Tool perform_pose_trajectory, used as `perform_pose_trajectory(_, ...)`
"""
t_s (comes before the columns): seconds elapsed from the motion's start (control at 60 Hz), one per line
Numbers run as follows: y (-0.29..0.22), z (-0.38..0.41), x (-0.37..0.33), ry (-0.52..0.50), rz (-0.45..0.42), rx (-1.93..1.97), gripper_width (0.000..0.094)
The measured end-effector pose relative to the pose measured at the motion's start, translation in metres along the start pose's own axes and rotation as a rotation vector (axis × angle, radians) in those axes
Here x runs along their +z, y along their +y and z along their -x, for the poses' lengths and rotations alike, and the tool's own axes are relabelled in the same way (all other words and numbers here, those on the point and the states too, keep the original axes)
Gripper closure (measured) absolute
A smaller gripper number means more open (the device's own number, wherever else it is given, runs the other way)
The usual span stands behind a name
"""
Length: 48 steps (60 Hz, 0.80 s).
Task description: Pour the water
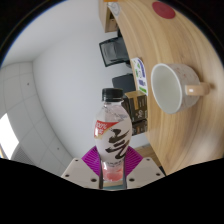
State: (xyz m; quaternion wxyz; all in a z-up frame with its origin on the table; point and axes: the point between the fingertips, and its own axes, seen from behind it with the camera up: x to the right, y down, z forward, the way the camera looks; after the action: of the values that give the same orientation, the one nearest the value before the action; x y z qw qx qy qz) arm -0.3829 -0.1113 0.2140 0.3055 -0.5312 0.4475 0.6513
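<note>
My gripper (pixel 112 165) is shut on a clear plastic bottle (pixel 114 130) with a black cap, a white label with black lettering and pinkish liquid low inside. The magenta pads (pixel 92 160) press on both sides of the bottle's lower body. The whole view is rolled sideways, so the wooden table (pixel 170 70) stands on the right. A white mug (pixel 170 87) with a handle sits on that table, beyond and to the right of the bottle's cap, apart from it.
A red round object (pixel 165 9) lies on the table past the mug. A black chair (pixel 122 50) and a shelf with books (pixel 138 108) stand beside the table. White wall and pale floor fill the left side.
</note>
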Motion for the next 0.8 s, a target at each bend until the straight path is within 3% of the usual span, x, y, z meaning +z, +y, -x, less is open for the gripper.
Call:
perform_pose_trajectory(0.133,-0.023,0.047,-0.014,0.036,-0.012,-0.411,0.0677)
perform_pose_trajectory(0.233,-0.065,0.089,-0.034,0.053,-0.070,-0.752,0.0675)
perform_pose_trajectory(0.383,-0.146,0.116,-0.057,0.180,-0.192,-1.210,0.0677)
perform_pose_trajectory(0.567,-0.243,0.080,-0.100,0.428,-0.263,-1.557,0.0675)
perform_pose_trajectory(0.633,-0.281,0.045,-0.116,0.505,-0.260,-1.630,0.0676)
perform_pose_trajectory(0.8,-0.311,-0.007,-0.132,0.631,-0.211,-1.666,0.0676)
